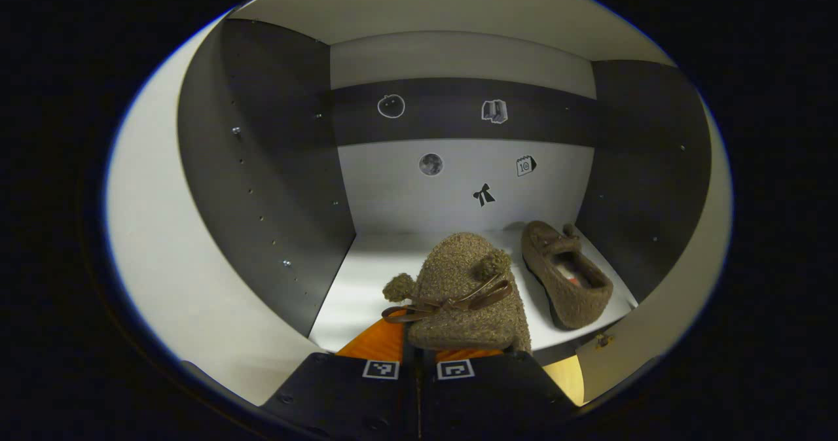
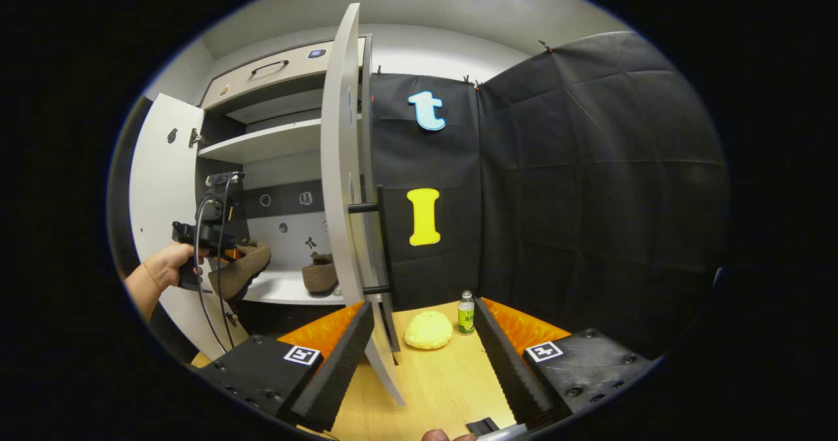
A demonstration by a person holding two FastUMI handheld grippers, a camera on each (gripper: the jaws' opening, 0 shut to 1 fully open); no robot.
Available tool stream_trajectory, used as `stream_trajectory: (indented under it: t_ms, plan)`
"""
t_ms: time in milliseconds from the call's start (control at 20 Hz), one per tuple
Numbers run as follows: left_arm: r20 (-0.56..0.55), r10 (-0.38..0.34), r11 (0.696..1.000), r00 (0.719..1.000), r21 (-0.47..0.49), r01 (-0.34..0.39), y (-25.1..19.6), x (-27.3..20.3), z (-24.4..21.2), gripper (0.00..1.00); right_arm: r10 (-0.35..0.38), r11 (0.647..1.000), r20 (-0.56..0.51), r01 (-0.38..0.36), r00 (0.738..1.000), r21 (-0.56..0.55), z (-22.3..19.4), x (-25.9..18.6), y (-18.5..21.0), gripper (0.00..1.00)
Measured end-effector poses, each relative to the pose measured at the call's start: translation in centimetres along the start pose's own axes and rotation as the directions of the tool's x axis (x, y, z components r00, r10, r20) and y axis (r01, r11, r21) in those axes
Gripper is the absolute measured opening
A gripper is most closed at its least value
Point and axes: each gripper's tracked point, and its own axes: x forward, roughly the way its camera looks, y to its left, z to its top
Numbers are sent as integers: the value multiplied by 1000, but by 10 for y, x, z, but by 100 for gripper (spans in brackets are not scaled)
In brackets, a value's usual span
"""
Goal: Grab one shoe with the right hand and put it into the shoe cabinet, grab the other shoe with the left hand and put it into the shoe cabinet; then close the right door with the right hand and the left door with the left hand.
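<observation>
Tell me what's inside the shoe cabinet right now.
One brown shoe lies on the lower shelf, toward the right. The left claw holds the second shoe at the opening. That shoe hides the shelf behind it.

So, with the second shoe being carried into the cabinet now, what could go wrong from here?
1. The left gripper pinches the fuzzy brown slipper with a ribbon bow only at its heel end; it may tip or slip out before it reaches the white cabinet shelf.
2. The other brown slipper already lies on the right of the shelf; a wide placement could knock it.
3. The open right gripper sits close to the white right door edge and could bump it.
</observation>
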Motion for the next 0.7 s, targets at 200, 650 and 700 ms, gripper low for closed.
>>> stream_trajectory:
  t_ms: [200,650,700]
  plan:
    - [9,59,996,998,68,-60,-5,57,24,6,-33,999,7,33,999,0,2,2,-19,96]
    - [-92,102,980,991,180,-84,-31,141,6,7,-106,994,-26,106,994,-6,-3,7,-53,97]
    - [-94,101,978,990,190,-82,-33,144,6,7,-113,994,-28,113,993,-8,-2,7,-55,97]
